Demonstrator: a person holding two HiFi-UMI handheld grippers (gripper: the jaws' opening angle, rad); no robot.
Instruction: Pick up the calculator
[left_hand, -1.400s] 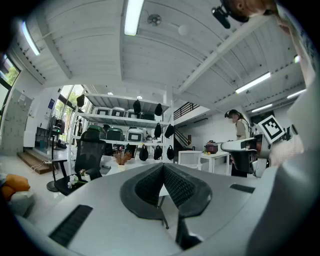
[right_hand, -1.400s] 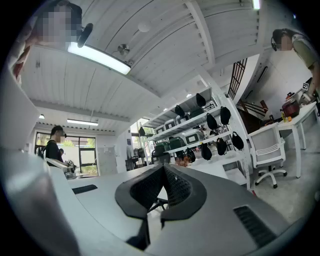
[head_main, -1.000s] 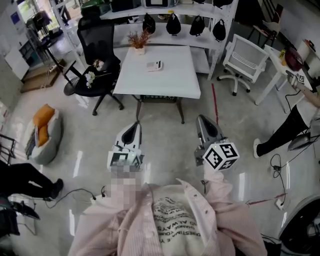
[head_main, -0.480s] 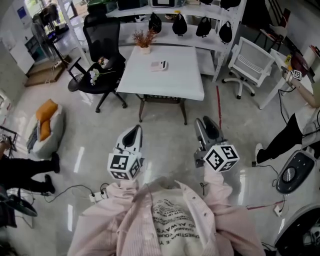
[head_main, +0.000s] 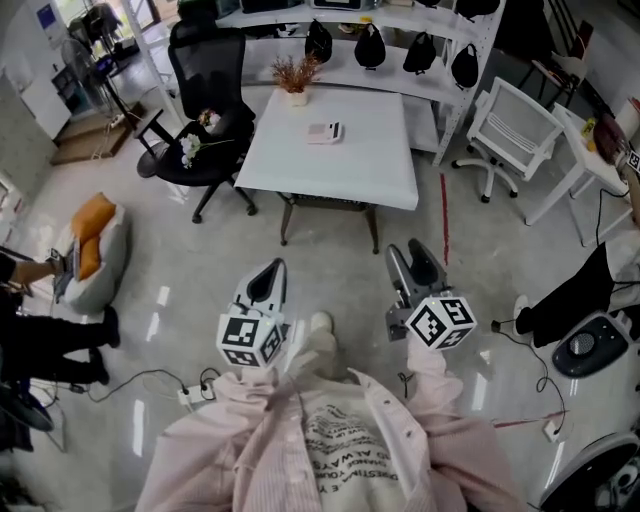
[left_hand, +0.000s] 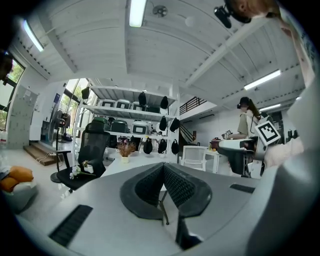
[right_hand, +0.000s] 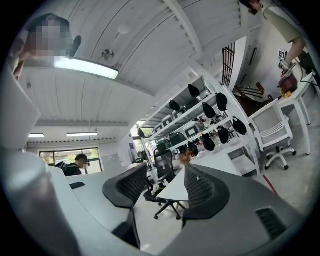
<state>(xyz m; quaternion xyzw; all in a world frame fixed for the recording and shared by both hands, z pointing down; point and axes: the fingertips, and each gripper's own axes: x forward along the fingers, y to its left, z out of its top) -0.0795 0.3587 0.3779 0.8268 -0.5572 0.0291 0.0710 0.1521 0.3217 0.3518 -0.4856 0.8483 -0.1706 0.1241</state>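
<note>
I hold both level: left tool (head_main: 268, 274) closed; right tool (head_main: 414, 256) jaws just spreading, empty. Distant calculator (head_main: 324, 131) keys indistinct.

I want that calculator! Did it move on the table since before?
No. The calculator lies at the same spot on the white table, near the potted plant.

R claw (right_hand: 165, 169) just opened; nothing btwn jaws
</note>
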